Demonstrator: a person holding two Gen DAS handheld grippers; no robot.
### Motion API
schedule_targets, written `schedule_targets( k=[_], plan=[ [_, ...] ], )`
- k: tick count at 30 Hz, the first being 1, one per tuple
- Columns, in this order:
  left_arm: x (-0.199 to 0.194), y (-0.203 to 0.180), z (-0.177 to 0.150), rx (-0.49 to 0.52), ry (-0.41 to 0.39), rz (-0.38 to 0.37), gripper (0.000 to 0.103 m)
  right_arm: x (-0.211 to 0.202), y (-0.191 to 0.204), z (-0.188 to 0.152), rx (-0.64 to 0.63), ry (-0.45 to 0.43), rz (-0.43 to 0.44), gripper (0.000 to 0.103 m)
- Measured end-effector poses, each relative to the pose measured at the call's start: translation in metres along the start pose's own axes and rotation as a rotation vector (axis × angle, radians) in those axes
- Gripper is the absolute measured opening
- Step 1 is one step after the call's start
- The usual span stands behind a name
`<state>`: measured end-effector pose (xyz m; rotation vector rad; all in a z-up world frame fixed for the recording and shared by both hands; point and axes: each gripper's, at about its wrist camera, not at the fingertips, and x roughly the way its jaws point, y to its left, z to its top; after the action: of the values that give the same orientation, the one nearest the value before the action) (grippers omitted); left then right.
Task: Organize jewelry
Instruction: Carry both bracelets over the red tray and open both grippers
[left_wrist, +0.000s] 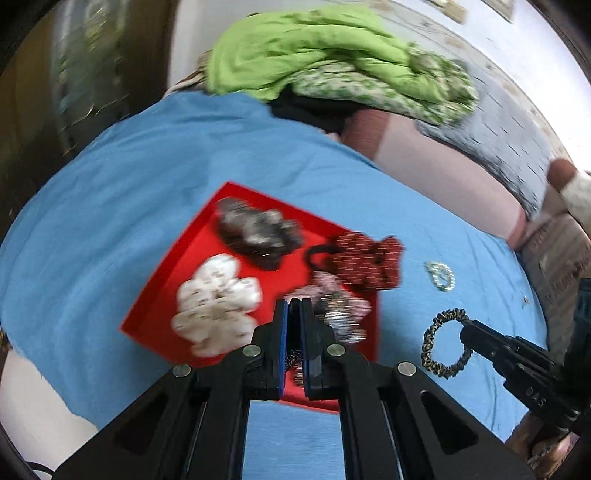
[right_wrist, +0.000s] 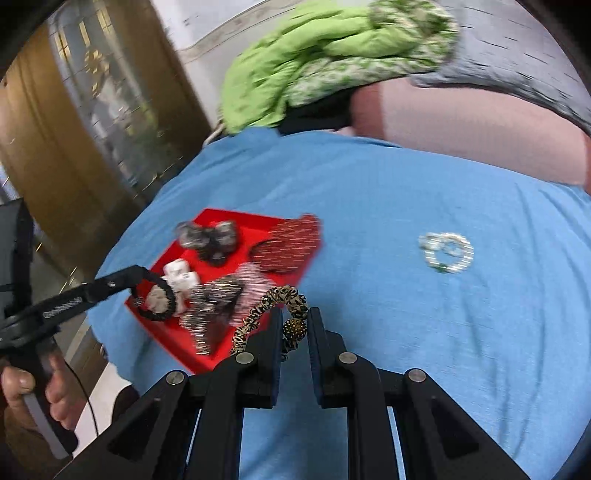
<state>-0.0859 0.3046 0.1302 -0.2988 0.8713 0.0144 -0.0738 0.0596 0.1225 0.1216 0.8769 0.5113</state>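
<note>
I work in a home bedroom: a bed (right_wrist: 388, 192) under a blue sheet spreads below me, crumpled green clothes (left_wrist: 314, 55) and a pink pillow (right_wrist: 461, 122) lie at its far edge, and a wooden wardrobe (right_wrist: 55, 147) stands alongside.

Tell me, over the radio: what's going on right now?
Left gripper shut on dark bracelet, above red tray. Right gripper shut on leopard scrunchie. Beaded bracelet on blue cloth. Nothing blocking.
</note>
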Motion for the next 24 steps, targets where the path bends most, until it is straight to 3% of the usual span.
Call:
schedule_targets(
  k=[9,16,24],
  plan=[
    [0.02,0.046,-0.005,-0.086,0.032,0.036,0.006,0.061,0.059,-0.012,-0.082,0.125,0.077,0.015],
    [0.03,0.041,-0.005,-0.053,0.033,0.068,0.006,0.091,0.074,-0.021,-0.111,0.193,0.081,0.015],
    [0.023,0.025,-0.003,0.025,-0.004,0.151,0.006,0.099,0.082,-0.023,-0.145,0.198,0.073,0.015]
  ],
)
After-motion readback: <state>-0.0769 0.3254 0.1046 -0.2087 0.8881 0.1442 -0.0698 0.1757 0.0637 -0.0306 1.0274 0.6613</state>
